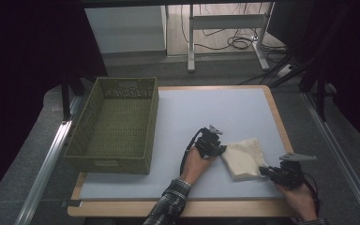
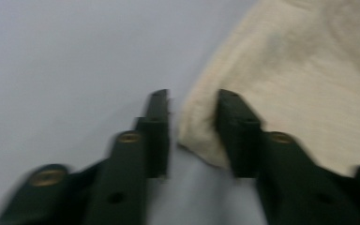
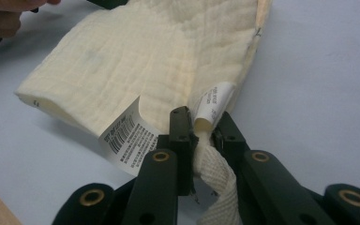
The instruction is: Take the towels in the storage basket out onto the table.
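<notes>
A folded cream cloth (image 1: 245,157) lies on the pale table mat (image 1: 206,112), right of centre. My left gripper (image 1: 219,148) is at the cloth's left edge. In the left gripper view, the left gripper (image 2: 192,101) is open with the edge of the cloth (image 2: 300,79) lying between its jaws, the right one over the fabric. My right gripper (image 1: 265,169) is at the near right corner. In the right gripper view, the right gripper (image 3: 199,117) is shut on a bunched corner of the cloth (image 3: 145,56), beside two white care labels (image 3: 129,140).
A green woven basket (image 1: 115,124) stands empty on the left part of the table. The wooden table edge (image 1: 281,126) runs along the right and front. Metal rails flank the table, and desk legs and cables are on the floor beyond.
</notes>
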A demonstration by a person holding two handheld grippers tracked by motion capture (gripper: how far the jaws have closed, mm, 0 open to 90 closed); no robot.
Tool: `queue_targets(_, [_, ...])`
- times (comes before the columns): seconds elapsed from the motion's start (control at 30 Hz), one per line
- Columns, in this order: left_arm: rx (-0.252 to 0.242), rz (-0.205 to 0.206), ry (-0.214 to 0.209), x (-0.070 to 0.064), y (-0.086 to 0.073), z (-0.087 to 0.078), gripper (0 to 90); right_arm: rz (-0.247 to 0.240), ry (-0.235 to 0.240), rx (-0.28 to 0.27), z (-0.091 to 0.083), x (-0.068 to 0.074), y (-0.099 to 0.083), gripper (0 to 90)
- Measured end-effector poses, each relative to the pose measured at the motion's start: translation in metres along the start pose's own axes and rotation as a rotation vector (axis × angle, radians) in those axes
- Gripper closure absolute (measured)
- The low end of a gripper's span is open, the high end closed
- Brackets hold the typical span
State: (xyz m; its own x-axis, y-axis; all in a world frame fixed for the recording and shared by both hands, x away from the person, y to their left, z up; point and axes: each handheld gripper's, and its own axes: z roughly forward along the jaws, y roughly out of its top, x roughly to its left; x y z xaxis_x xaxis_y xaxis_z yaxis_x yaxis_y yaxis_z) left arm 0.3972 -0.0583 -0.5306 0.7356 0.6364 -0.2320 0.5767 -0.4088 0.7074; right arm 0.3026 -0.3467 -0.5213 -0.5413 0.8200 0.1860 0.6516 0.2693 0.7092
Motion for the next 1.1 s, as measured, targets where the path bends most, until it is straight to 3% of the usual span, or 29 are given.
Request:
queue_targets(0.03, [0.0, 0.004, -0.003, -0.001, 0.0, 0.0, 84.5, 0.004, 0.002, -0.001, 0.0, 0.0, 0.0, 82.0])
queue_targets(0.07, [0.002, 0.026, 0.013, -0.003, 0.002, 0.0, 85.7, 0.005, 0.001, 0.0, -0.001, 0.0, 0.001, 82.2])
queue_targets(0.13, [-0.005, 0.055, 0.038, -0.004, 0.004, -0.003, 86.6, -0.003, 0.002, -0.004, -0.002, 0.002, 0.001, 82.3])
queue_targets(0.23, [-0.025, 0.048, 0.033, -0.004, 0.007, -0.006, 86.7, -0.009, 0.009, -0.017, -0.005, 0.005, 0.002, 82.3])
queue_targets(0.47, [-0.057, 0.098, 0.068, -0.005, 0.017, -0.026, 86.6, -0.023, 0.04, -0.052, -0.009, 0.012, 0.011, 82.2])
queue_targets(0.8, [-0.063, 0.149, 0.155, 0.001, 0.028, -0.063, 86.5, -0.065, 0.089, -0.105, -0.007, 0.036, 0.036, 82.1])
queue_targets(1.1, [-0.063, 0.154, 0.221, 0.011, 0.036, -0.099, 86.3, -0.087, 0.109, -0.153, -0.002, 0.054, 0.06, 81.8])
